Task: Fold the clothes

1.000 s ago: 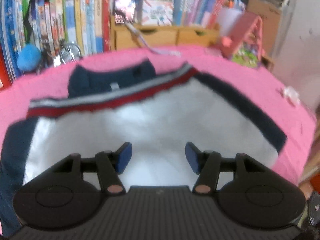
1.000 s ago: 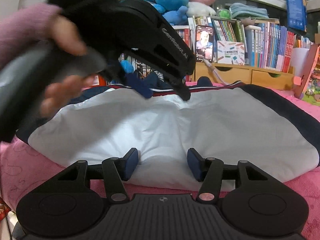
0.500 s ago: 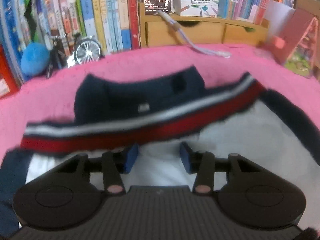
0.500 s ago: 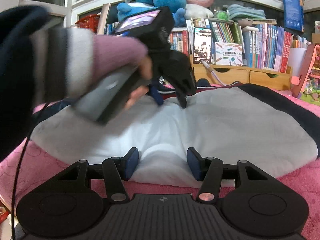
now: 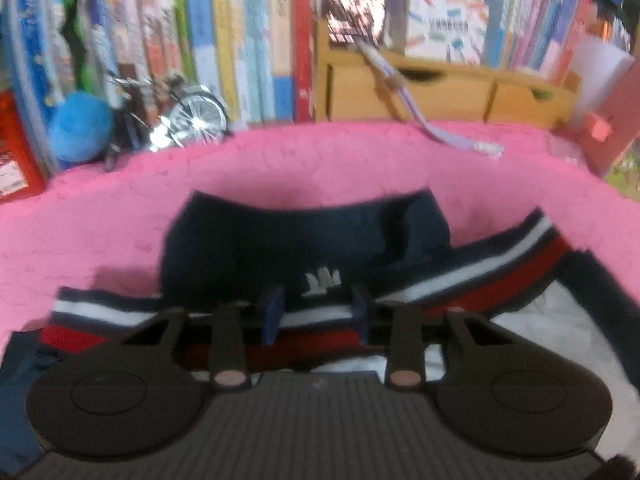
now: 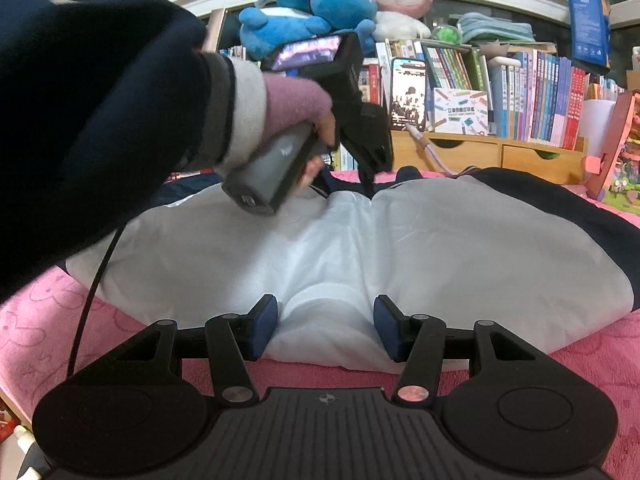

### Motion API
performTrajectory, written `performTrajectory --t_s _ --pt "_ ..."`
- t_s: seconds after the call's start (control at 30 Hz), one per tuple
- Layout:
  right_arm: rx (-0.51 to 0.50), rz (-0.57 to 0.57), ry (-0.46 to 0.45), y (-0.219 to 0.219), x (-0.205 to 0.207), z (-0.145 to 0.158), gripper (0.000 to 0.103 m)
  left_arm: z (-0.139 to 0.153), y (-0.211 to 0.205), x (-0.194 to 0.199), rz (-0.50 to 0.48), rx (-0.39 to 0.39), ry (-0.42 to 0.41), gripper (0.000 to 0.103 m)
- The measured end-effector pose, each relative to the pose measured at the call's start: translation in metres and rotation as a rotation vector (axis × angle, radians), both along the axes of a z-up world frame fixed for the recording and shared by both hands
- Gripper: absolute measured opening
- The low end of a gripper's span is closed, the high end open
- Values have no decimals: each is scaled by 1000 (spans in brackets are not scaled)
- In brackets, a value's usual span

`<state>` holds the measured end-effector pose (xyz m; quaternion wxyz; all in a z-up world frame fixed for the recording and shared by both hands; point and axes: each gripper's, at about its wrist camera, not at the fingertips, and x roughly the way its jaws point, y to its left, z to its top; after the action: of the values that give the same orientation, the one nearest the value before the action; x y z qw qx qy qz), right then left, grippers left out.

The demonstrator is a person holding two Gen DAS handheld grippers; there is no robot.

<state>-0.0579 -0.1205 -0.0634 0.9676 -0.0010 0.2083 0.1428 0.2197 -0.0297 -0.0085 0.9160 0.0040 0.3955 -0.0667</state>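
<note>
Pink blanket (image 6: 592,364) under a white and navy jacket (image 6: 400,248), bookshelves behind.

At the blanket's near edge my right gripper (image 6: 325,328) sits with its fingers apart, straddling a puffed fold of the jacket's white hem. Toward the blanket's far edge my left gripper (image 5: 316,312) has its blue pads spread over the striped band (image 5: 480,276) just below the navy collar (image 5: 304,236), not clamped on anything. Beyond, a toy bicycle (image 5: 176,120) and a blue ball (image 5: 80,126) stand before the books (image 5: 240,40).
</note>
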Motion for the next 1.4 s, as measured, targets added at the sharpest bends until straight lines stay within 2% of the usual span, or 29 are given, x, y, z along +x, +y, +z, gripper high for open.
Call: performTrajectory --t_s 0.1,0.2,0.33,0.47,0.57,0.77,0.93,1.23,1.4 --pt "0 0 -1 0 0 0 54 17 10 -27 -64 -49 -9 31" --pt "0 -4 -2 1 0 -1 54 30 9 -66 -169 -46 9 32" --pt "0 -8 -3 1 0 -1 54 37 8 -111 -255 -62 81 32" --pt "-1 -9 -1 2 -1 -2 54 36 7 -135 -277 -93 196 32" --pt "-2 -7 4 2 0 -1 53 28 5 -141 -273 -107 289 32" --pt "-3 -17 22 4 2 2 53 14 -5 -139 -254 -74 365 32" --pt "0 -15 34 3 2 4 52 8 -10 -138 -228 -27 376 28" --pt "-5 -19 43 4 4 5 52 6 -15 -124 -163 11 411 28" --pt "-6 -19 51 4 6 6 52 7 -25 -120 -138 64 438 28"
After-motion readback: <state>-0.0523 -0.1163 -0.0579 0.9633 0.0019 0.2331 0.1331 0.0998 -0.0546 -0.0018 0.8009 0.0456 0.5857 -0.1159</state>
